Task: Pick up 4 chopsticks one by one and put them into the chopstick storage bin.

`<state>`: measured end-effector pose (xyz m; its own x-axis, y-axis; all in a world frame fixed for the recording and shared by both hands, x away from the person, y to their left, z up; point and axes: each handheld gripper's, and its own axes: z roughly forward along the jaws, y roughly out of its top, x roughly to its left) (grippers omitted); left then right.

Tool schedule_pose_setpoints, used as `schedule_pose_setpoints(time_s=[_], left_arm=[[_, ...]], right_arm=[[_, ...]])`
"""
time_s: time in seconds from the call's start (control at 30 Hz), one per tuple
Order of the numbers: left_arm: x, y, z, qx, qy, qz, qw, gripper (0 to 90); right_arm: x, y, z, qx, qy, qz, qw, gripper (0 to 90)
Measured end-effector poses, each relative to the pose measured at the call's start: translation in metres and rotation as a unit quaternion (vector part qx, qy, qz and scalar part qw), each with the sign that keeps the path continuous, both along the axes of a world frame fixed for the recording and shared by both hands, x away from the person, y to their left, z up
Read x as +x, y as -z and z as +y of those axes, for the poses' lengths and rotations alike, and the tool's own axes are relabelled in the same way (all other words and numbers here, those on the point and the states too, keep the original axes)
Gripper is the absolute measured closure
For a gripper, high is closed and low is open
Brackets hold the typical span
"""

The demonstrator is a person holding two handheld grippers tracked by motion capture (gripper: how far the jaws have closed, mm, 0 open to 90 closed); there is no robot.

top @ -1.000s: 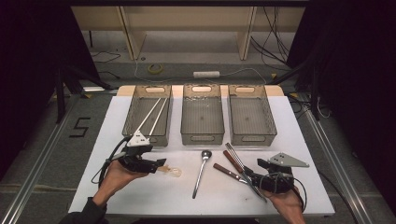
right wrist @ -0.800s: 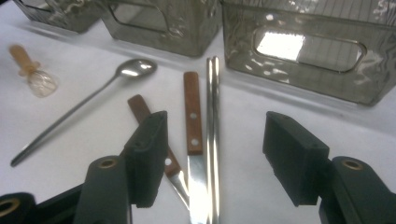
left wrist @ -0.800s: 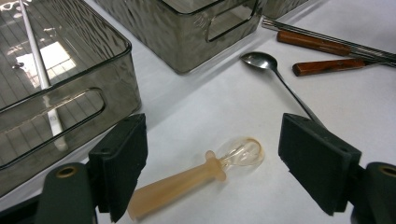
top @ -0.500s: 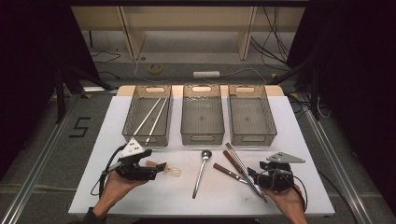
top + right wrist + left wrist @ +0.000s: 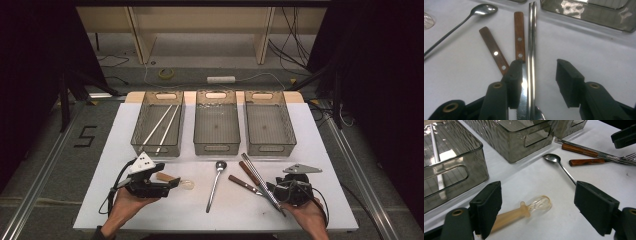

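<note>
My left gripper (image 5: pixel 173 182) lies low at the table's near left, jaws open wide (image 5: pixel 537 195). A small plastic spoon (image 5: pixel 524 210) with a tan handle and a clear bowl lies between them, its handle close to the left jaw. My right gripper (image 5: pixel 274 192) is at the near right, and its jaws (image 5: pixel 537 65) have just been closing. A pair of metal chopsticks (image 5: pixel 532 37) runs between them, with a gap left to the right pad. A serrated blade lies by the left pad.
Two wooden-handled utensils (image 5: pixel 519 35) (image 5: pixel 492 47) lie beside the metal chopsticks (image 5: pixel 257 176). A metal spoon (image 5: pixel 215 185) lies at mid-table. Three translucent grey bins (image 5: pixel 216 147) stand in a row at the back. The left bin (image 5: pixel 139 136) holds white chopsticks (image 5: pixel 162 127).
My left gripper has sunk slightly toward the near edge around the plastic spoon. The right hand has stayed where it was.
</note>
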<state>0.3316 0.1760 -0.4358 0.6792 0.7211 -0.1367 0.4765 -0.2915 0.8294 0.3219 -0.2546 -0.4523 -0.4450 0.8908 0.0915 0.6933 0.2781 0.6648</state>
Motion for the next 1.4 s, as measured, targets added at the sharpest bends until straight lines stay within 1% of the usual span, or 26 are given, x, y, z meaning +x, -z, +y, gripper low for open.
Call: schedule_pose_setpoints(time_s=[0.03, 0.13, 0.17, 0.2, 0.27, 0.37, 0.4, 0.5, 0.53, 0.57, 0.67, 0.77, 0.9, 1.03, 1.07, 1.13, 1.17, 1.2, 1.23, 1.3, 1.4], left_arm=[[0.000, 0.000, -0.001, 0.001, 0.002, -0.001, 1.0000, 21.8], [-0.001, 0.000, -0.001, 0.005, 0.004, -0.001, 1.0000, 21.7], [-0.001, 0.000, -0.001, 0.006, 0.004, -0.002, 1.0000, 21.7], [-0.001, 0.000, -0.001, 0.006, 0.004, -0.001, 1.0000, 21.7], [-0.001, 0.000, -0.001, 0.004, 0.005, -0.002, 1.0000, 21.7], [-0.001, 0.000, -0.001, 0.004, 0.005, -0.002, 1.0000, 21.8], [-0.001, 0.000, -0.001, 0.004, 0.005, -0.002, 1.0000, 21.8], [-0.001, 0.000, -0.002, 0.006, 0.006, -0.002, 1.0000, 21.7], [-0.001, 0.000, -0.002, 0.006, 0.006, -0.002, 1.0000, 21.8], [-0.001, 0.000, -0.002, 0.006, 0.007, -0.001, 1.0000, 21.8], [-0.001, 0.000, -0.002, 0.007, 0.008, -0.001, 0.9999, 21.8], [-0.001, 0.000, -0.003, 0.008, 0.008, 0.000, 0.9999, 21.7], [-0.001, 0.001, -0.003, 0.008, 0.008, 0.000, 0.9999, 21.8], [-0.001, 0.001, -0.003, 0.009, 0.008, 0.001, 0.9999, 21.8], [-0.001, 0.001, -0.003, 0.011, 0.009, 0.001, 0.9999, 21.8], [-0.001, 0.001, -0.003, 0.013, 0.010, 0.002, 0.9999, 21.8], [-0.001, 0.001, -0.003, 0.011, 0.009, 0.001, 0.9999, 21.8], [-0.001, 0.001, -0.003, 0.011, 0.009, 0.001, 0.9999, 21.8], [-0.001, 0.001, -0.003, 0.011, 0.009, 0.001, 0.9999, 21.8], [-0.001, 0.001, -0.003, 0.010, 0.008, 0.001, 0.9999, 21.8], [-0.001, 0.001, -0.003, 0.012, 0.010, 0.001, 0.9999, 21.8]], right_arm=[[0.000, 0.001, 0.001, -0.002, -0.003, 0.005, 1.0000, 61.8], [0.002, 0.005, 0.002, -0.009, -0.007, 0.019, 0.9998, 64.4], [0.002, 0.005, 0.002, -0.009, -0.007, 0.019, 0.9998, 64.4], [0.002, 0.006, 0.002, -0.010, -0.006, 0.025, 0.9996, 65.6], [0.003, 0.008, 0.002, -0.019, -0.004, 0.032, 0.9993, 67.8], [0.005, 0.010, 0.002, -0.022, -0.004, 0.041, 0.9989, 71.5], [0.005, 0.010, 0.002, -0.022, -0.004, 0.041, 0.9989, 71.5], [0.006, 0.012, 0.003, -0.023, -0.011, 0.051, 0.9984, 74.5], [0.006, 0.012, 0.003, -0.023, -0.011, 0.051, 0.9984, 74.5], [0.006, 0.013, 0.003, -0.029, -0.010, 0.055, 0.9980, 76.1], [0.007, 0.013, 0.002, -0.024, -0.011, 0.059, 0.9979, 77.3], [0.008, 0.012, 0.002, -0.023, -0.016, 0.064, 0.9975, 78.6], [0.008, 0.012, 0.002, -0.023, -0.015, 0.068, 0.9973, 78.6], [0.008, 0.011, 0.005, -0.039, -0.021, 0.069, 0.9966, 78.9], [0.008, 0.011, 0.005, -0.039, -0.021, 0.069, 0.9966, 78.9], [0.008, 0.012, 0.006, -0.040, -0.024, 0.079, 0.9958, 78.4], [0.008, 0.015, 0.008, -0.056, -0.025, 0.085, 0.9945, 78.7], [0.008, 0.015, 0.008, -0.056, -0.025, 0.085, 0.9945, 78.7], [0.008, 0.014, 0.009, -0.059, -0.027, 0.088, 0.9940, 80.4], [0.008, 0.014, 0.010, -0.060, -0.028, 0.088, 0.9940, 82.6], [0.008, 0.014, 0.009, -0.056, -0.026, 0.091, 0.9940, 83.0]])
